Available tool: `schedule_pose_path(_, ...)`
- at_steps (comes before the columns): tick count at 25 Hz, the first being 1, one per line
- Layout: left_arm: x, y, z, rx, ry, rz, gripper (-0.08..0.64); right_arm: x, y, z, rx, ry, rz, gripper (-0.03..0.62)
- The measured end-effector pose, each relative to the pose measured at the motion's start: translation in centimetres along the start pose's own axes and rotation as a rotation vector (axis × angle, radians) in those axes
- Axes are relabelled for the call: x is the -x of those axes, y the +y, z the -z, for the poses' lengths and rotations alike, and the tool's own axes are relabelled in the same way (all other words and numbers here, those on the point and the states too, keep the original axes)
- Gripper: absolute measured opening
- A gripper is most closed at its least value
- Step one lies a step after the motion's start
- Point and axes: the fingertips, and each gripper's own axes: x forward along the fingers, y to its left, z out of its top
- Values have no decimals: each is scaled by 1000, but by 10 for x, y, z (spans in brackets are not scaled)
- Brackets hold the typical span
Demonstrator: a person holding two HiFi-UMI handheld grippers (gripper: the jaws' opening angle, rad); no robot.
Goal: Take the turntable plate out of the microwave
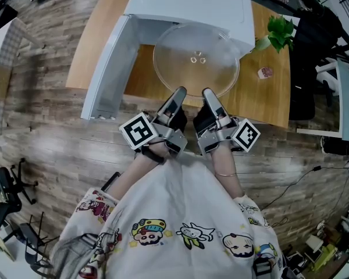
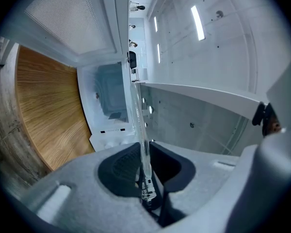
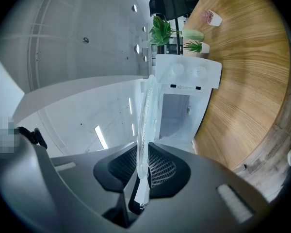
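Note:
The clear glass turntable plate (image 1: 196, 60) hangs level over the wooden table, its far rim still under the roof of the white microwave (image 1: 192, 4). My left gripper (image 1: 179, 93) and right gripper (image 1: 208, 93) sit side by side at the plate's near rim, each shut on it. In the left gripper view the plate (image 2: 138, 110) runs edge-on between the dark pads of the left gripper (image 2: 144, 161). The right gripper view shows the same: the plate's rim (image 3: 146, 115) is clamped in the right gripper (image 3: 144, 166), with the microwave's open cavity (image 3: 184, 96) beyond.
The microwave door (image 1: 107, 68) stands open to the left of the plate. On the table (image 1: 262, 97), a potted plant (image 1: 279, 32) and a small pink object (image 1: 265, 72) sit to the right. Wooden floor lies below the table's near edge.

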Motion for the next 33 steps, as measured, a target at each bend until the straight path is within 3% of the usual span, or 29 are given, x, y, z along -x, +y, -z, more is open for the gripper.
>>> schedule_pose_path(33, 6, 1, 0, -10, -16, -11, 57, 1, -1, 5, -51, 9, -1, 69)
